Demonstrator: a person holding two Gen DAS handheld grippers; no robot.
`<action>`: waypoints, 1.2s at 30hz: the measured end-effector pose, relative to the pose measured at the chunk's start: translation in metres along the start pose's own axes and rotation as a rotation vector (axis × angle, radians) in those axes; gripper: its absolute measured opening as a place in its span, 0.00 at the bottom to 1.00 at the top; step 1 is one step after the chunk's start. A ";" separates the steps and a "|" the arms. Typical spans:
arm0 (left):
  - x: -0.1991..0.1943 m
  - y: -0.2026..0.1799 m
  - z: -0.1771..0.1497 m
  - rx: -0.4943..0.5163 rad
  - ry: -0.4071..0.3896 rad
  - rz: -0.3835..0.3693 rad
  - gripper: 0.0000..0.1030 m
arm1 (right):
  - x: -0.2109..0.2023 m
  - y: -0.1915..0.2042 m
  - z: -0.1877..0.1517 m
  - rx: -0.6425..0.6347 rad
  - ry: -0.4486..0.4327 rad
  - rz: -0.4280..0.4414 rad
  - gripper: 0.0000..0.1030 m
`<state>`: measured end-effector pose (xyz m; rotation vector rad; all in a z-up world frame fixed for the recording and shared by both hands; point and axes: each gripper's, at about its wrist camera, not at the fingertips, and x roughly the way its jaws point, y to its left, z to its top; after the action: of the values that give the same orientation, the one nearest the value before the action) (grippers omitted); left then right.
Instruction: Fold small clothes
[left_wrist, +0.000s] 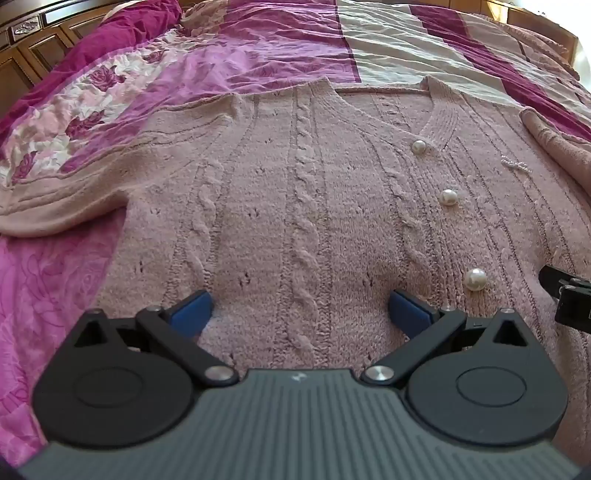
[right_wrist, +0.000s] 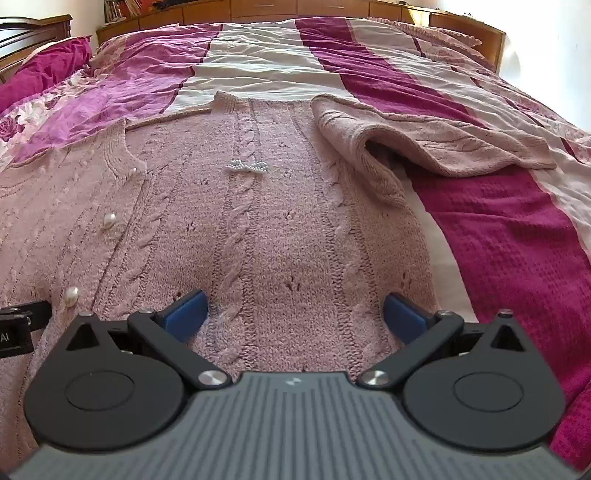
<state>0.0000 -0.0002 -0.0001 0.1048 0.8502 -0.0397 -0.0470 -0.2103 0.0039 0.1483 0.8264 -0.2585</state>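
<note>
Hidden or cut off: the hem of the pink cable-knit cardigan lies below both gripper bodies and cannot be seen. In the left wrist view its right edge runs out of frame; in the right wrist view its left edge does the same. The end of the left sleeve is cut by the frame's left edge. Whether the blue pads touch the knit cannot be told.

Orientation: the cardigan lies flat, front up, long axis running from the bottom of each frame to the neckline at upper centre. Pearl buttons follow the placket diagonally at the right of the left view. A small beaded bow sits upper centre in the right view. The right sleeve lies rumpled at upper right, partly folded over on itself.

Grippers: left gripper stands fully spread above the lower body of the cardigan, nothing between its fingers. Right gripper likewise, wide apart and empty.

Surroundings: a magenta, pink and cream bedspread under everything; a wooden headboard along the top edge. Nothing lies on the garment.
</note>
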 end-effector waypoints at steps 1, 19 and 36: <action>0.000 0.000 0.000 -0.001 0.001 0.000 1.00 | 0.000 0.000 0.000 0.002 -0.002 0.001 1.00; 0.002 0.000 0.000 -0.001 0.011 0.001 1.00 | 0.000 0.000 -0.001 -0.001 -0.005 -0.001 1.00; 0.002 0.000 0.001 -0.002 0.011 0.001 1.00 | -0.001 0.000 -0.002 -0.001 -0.008 -0.001 1.00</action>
<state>0.0016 -0.0005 -0.0012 0.1040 0.8612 -0.0370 -0.0488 -0.2093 0.0031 0.1454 0.8191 -0.2597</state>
